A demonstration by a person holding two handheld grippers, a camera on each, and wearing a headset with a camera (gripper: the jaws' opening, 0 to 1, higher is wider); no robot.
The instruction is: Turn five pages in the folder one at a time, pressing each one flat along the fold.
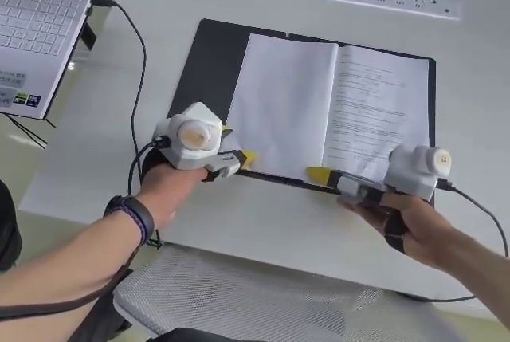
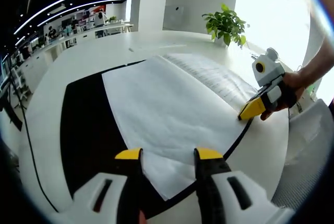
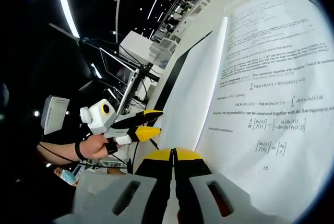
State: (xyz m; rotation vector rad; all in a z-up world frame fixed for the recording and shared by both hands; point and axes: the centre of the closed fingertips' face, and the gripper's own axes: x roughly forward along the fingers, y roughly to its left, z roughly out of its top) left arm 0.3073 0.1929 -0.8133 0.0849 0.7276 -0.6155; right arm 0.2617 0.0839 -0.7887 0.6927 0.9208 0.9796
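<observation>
At worktop's near edge | folder (image 1: 209,63) was found open, blank-backed page (image 1: 283,103) turned leftward | left gripper (image 1: 243,159) held wide at its corner | right gripper (image 1: 319,174) closed by fold | turned-page count could not be told

White left gripper (image 1: 244,159) and right gripper (image 1: 319,174), yellow-tipped jaws (a black cable (image 1: 472,200) trails from each); dark wristband (image 1: 137,216) on left wrist.

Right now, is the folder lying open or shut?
Open: the folder lies spread, black cover bare on the left, a blank page and a printed page facing up.
</observation>
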